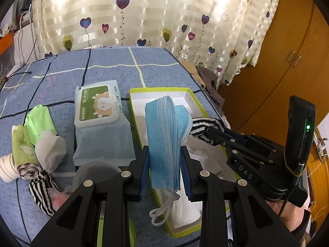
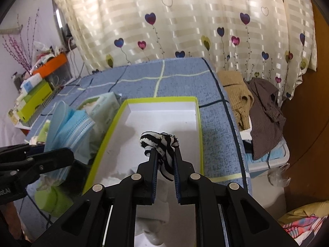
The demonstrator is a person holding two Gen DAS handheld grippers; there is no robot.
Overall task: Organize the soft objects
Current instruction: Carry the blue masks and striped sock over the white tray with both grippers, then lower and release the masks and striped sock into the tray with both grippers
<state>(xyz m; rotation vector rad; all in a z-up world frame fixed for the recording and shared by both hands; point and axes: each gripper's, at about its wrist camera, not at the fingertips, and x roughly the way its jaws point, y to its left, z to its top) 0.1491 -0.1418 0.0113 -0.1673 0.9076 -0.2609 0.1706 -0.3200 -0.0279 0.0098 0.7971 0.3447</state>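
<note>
Carrying both loads over the box (image 2: pixel 200 135): my left gripper (image 1: pixel 165 164) clamps blue masks (image 1: pixel 166 127), my right gripper (image 2: pixel 166 160) pinches a striped sock (image 2: pixel 159 142); next, lower and release inside.

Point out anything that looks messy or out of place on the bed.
The loose pile of socks at the left lies jumbled, one striped sock trailing toward the near edge. The blue masks in the left gripper dangle white ear loops. Nothing looks spilled or damaged; the box sits flat.
</note>
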